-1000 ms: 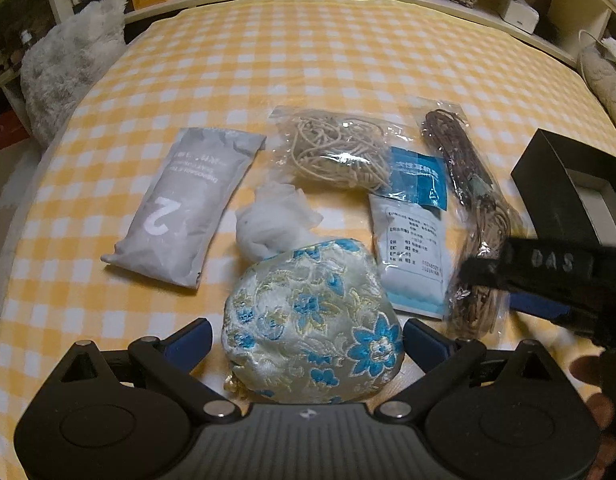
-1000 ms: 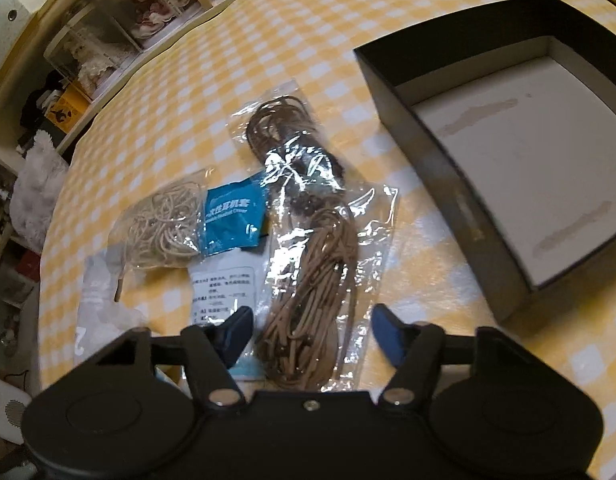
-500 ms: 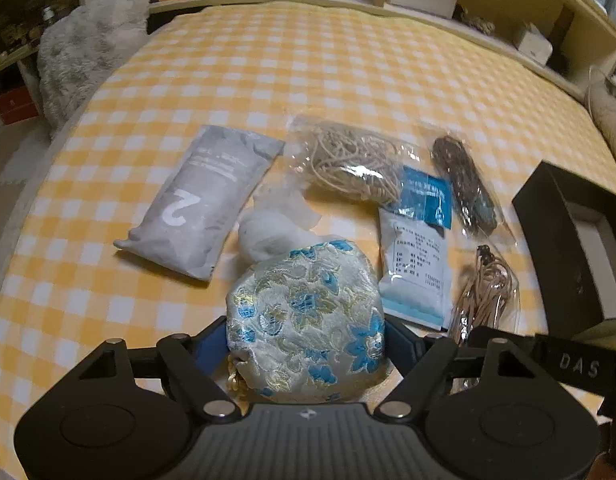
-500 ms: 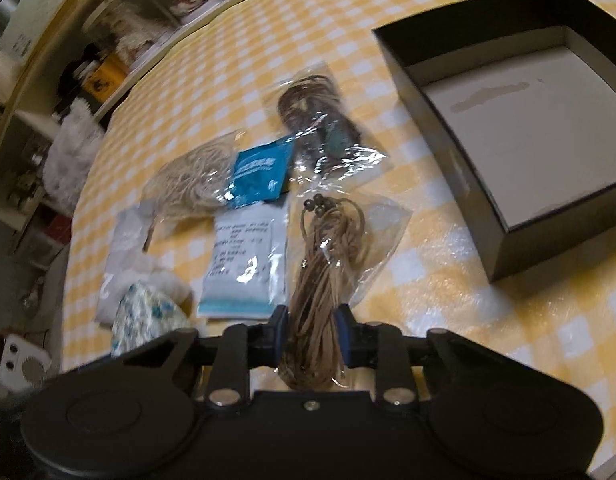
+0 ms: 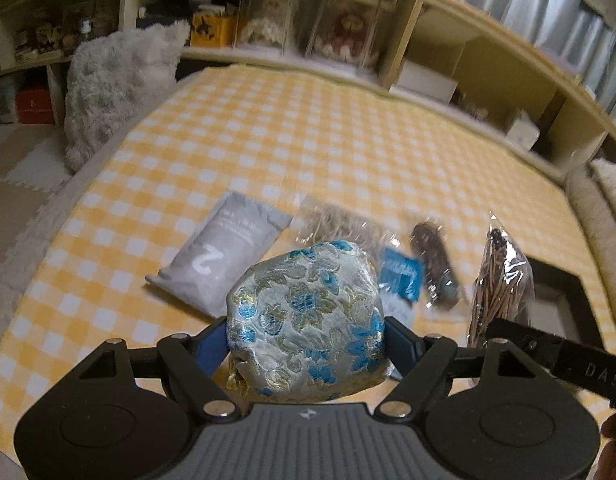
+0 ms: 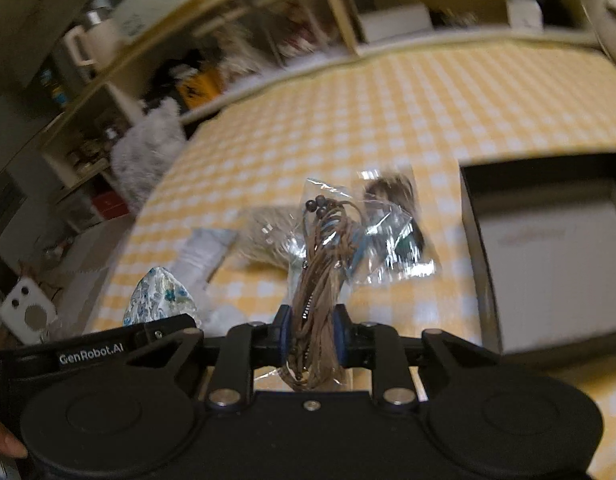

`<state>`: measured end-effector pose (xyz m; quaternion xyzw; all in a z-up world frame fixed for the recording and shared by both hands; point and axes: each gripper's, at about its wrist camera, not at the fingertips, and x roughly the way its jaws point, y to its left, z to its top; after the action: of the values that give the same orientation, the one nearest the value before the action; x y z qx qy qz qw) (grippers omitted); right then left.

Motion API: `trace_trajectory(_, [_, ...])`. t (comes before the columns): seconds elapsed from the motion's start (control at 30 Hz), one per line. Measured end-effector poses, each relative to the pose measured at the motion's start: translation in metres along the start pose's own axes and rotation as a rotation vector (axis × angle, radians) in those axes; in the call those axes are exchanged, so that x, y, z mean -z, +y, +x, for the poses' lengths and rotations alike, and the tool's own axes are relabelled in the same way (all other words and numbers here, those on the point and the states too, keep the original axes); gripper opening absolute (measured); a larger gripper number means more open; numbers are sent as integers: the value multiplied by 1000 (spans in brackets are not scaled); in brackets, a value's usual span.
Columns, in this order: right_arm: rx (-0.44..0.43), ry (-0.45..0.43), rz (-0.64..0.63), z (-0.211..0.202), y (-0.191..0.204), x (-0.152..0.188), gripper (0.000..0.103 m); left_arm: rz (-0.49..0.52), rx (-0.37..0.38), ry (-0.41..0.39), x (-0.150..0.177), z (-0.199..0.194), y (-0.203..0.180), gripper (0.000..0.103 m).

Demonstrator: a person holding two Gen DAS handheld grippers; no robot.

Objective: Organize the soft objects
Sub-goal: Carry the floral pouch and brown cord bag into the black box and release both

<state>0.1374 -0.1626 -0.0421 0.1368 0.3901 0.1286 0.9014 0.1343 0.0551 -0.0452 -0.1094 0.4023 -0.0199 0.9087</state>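
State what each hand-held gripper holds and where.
Left hand-held gripper: floral brocade pouch, clamped across its sides. Right hand-held gripper: bagged brown cord bundle, near its lower end.

Both wrist views low, forward over checkered bedspread [image 5: 308,136]; share black box [image 6: 548,256].
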Motion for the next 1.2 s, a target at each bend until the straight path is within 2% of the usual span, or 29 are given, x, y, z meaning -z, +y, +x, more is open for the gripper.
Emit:
trace_trajectory(0.23, [-7,-90,-155,-39,0,-29,23,34,32,-97,-17,-25,-15,80])
trace_trajectory(0.37, [54,-130,-240,-54,-11,-46,24,86,64,-147,-34,-34,-43,80])
trace_trajectory(0.5, [109,-146,-285,-66,-35,-58,24,141,107,-164,-44,-30,-78,80])
trace_trajectory(0.67, [191,-151,-287,-76,-75,-66,24,221,162,-153,-48,-17,-130,80])
trace_trajectory(0.97, [308,-125,-217,-76,-154,-65,25,346,258,-100,-37,17,-203,80])
trace_trajectory(1.1, [304,-86,-172,-67,-177,-59,24,407,292,-46,-23,36,-223,80])
trace_trajectory(1.2, [300,-30,-197,-57,-186,-54,25,413,313,6,-12,53,-229,80])
